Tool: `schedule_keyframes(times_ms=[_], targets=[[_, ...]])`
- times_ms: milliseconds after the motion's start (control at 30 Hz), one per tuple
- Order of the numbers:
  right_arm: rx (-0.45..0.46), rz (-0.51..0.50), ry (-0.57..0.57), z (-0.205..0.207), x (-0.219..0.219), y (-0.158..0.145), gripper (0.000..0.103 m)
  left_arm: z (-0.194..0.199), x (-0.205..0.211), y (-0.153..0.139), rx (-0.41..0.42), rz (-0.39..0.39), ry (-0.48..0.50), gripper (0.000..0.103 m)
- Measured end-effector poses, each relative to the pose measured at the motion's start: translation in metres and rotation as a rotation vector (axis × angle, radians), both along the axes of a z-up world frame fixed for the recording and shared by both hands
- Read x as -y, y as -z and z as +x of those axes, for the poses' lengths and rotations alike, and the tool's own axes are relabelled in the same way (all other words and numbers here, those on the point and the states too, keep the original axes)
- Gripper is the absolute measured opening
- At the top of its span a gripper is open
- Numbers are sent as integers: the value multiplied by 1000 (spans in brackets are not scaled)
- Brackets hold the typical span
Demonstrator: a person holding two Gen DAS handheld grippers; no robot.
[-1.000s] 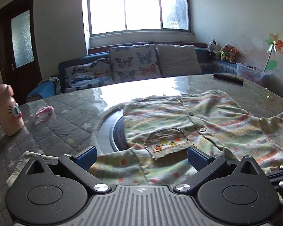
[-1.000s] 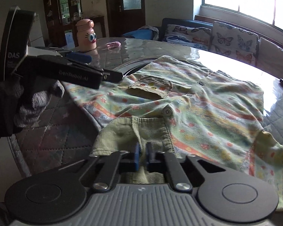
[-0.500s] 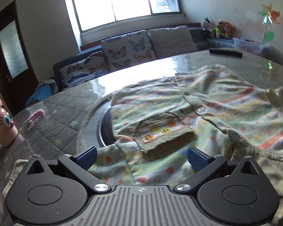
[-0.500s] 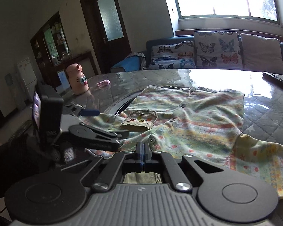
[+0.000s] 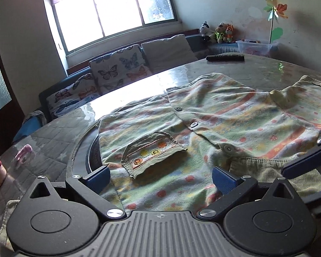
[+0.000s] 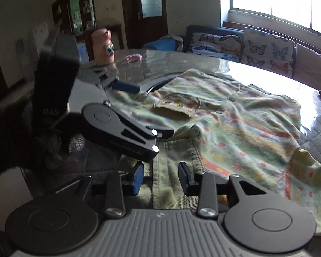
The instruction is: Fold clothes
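Shirt (image 5: pixel 214 115), a pale green children's garment with orange stripes and dots, lies spread face up on the round table (image 5: pixel 256 68), its corduroy collar (image 6: pixel 173 162) at the near edge and its hem toward the window side. A corduroy chest pocket (image 5: pixel 152 152) sits on the panel left of the button placket. The left gripper (image 5: pixel 160 176) hovers over the near part of the shirt just in front of the pocket, jaws spread wide and holding nothing. The right gripper (image 6: pixel 160 177) hangs over the collar with its jaws parted on either side of the collar band, the pads not pressing the cloth.

The left wrist view alone shows the far sleeve (image 5: pixel 299 90), a black remote control (image 5: pixel 224 58) at the table's far edge, stuffed toys (image 5: pixel 218 33) and a paper pinwheel (image 5: pixel 275 10) by the wall. The right wrist view alone shows the left gripper from the side (image 6: pixel 126 132), which hides part of the shirt's near left portion, and a pink bottle with cartoon eyes (image 6: pixel 102 47) at the table's left edge beside a small pink object (image 6: pixel 131 59). A sofa with butterfly cushions (image 5: pixel 117 68) stands behind the table.

Half a second earlier the right gripper's jaws were closed on the collar; they now stand apart.
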State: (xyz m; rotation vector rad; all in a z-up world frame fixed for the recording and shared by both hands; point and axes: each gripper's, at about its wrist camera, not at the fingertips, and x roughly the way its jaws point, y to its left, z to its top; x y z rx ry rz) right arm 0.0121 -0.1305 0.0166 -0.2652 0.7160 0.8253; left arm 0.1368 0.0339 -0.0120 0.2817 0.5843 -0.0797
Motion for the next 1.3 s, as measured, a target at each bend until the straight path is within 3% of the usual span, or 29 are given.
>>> schedule_keyframes(times_ms=[100,167,200,233,467,633,1033,1300], targets=[[16,-48,2,-3,-6,7,31,2,-7,-4,9,-26,-30,103],[9,-51,13,-2,-5,9,20,3,-13,-7,15,-42,-51,103],[5,-44,15,-2,-4,9,7,3,-16,-9,18,-49,-61,103],[-2,-31,25,-2,-1,7,4,3,-18,-10,19,-50,-65,103],[-101,220,147,14,44,-24,4,0,-16,-5,0,-18,-25,103],[-140,306,203,24,61,-29,4,-5,3,1,-6,17,52,103],[-118,269,181,22,53,-26,4,-16,24,7,23,97,139,103],[-105,150,66,11,32,-19,8,-34,41,11,49,122,208,103]])
